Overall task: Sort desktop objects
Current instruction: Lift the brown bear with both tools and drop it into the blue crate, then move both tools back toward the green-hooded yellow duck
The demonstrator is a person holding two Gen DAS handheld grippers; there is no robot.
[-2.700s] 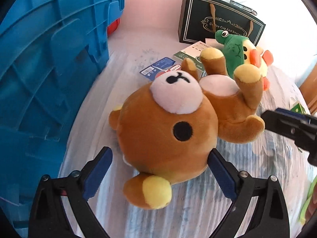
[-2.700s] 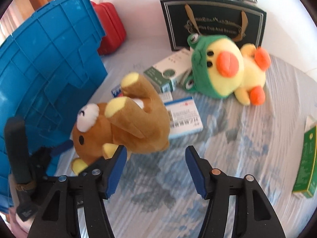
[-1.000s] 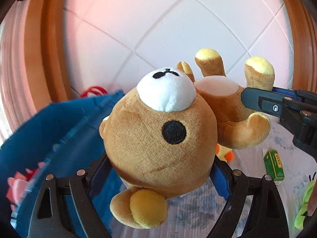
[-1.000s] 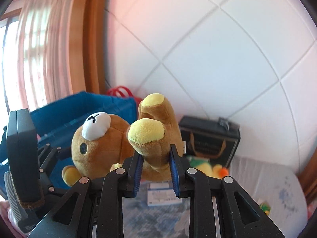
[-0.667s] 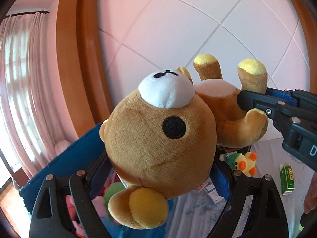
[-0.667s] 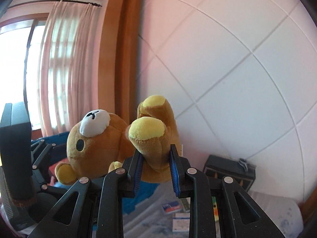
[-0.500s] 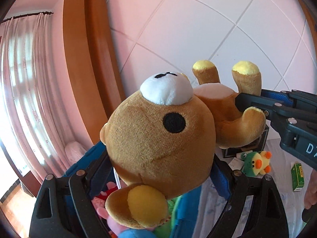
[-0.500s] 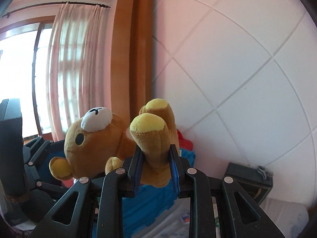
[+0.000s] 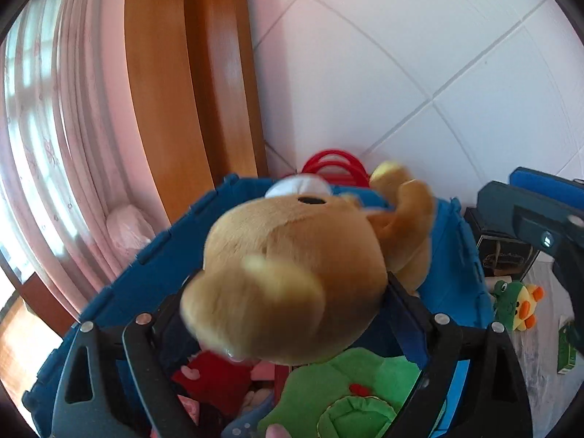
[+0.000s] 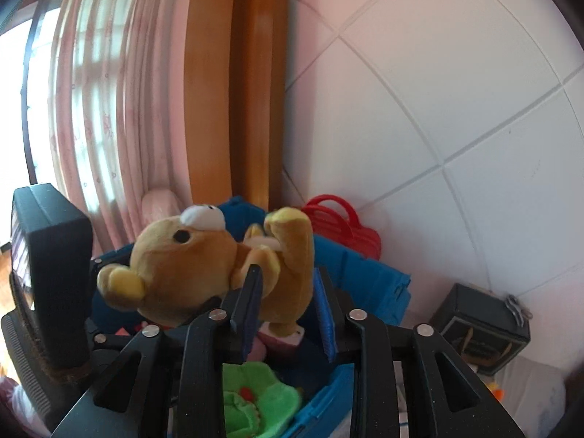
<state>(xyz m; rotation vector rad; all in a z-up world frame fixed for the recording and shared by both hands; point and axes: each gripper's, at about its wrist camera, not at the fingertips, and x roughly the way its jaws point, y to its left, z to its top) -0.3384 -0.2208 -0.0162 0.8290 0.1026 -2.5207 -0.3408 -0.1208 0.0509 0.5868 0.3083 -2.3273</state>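
Brown plush bear [image 9: 292,273] at centre frame in the left wrist view, blurred, head between the two fingers of the left gripper [image 9: 292,314], above the open blue plastic crate [image 9: 146,277]. Left jaws spread wide around the head; firm contact with the plush not confirmable through the blur. In the right wrist view, bear [image 10: 189,262] at centre left, one leg between the blue pads of the right gripper [image 10: 288,306]; right jaws parted, with a gap visible on each side of the leg, so no clamping on it. Crate interior at lower centre of both views: green plush [image 9: 350,394], red plush [image 9: 215,379] to its left. Red handled bag [image 10: 343,226] behind the crate against the white tiled wall [image 10: 438,109]. Green-and-yellow duck plush [image 9: 516,304] on the tabletop at right edge of the left view, below a dark gift bag [image 9: 503,255]; green box [image 9: 567,350] at lower right. Pink curtain [image 10: 95,102] and wooden frame [image 10: 233,73] at upper left.
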